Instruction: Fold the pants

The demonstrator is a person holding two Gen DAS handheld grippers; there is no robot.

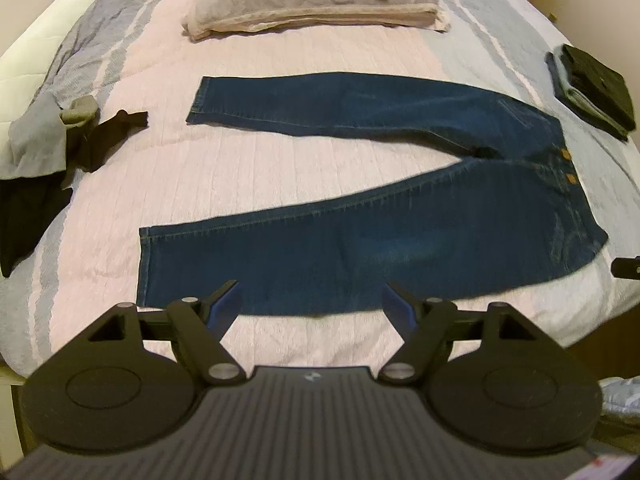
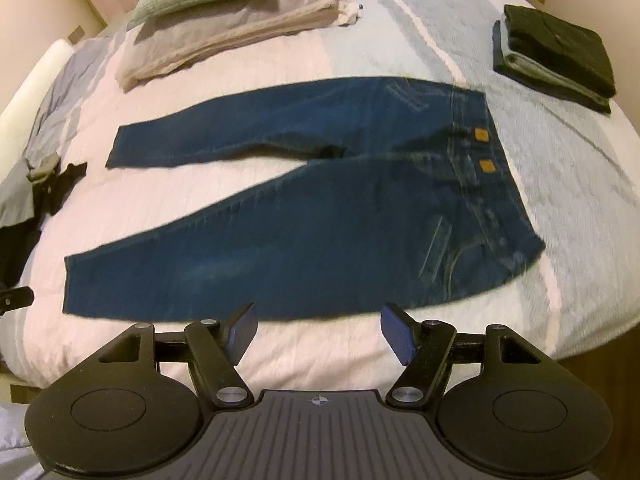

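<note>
Striped bedspread (image 1: pixel 280 168) carrying jeans (image 1: pixel 400 248) spread flat, legs splayed, just ahead of both tips. Left gripper (image 1: pixel 312 300) and right gripper (image 2: pixel 318 330) released, empty. Grasp near leg's outer seam; lift evenly onto far leg.

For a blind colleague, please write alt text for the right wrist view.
Blue jeans lie flat and unfolded on a striped bedspread, legs spread toward the left. The open right gripper hovers at their near edge, holding nothing; folded dark clothes sit far right.
</note>
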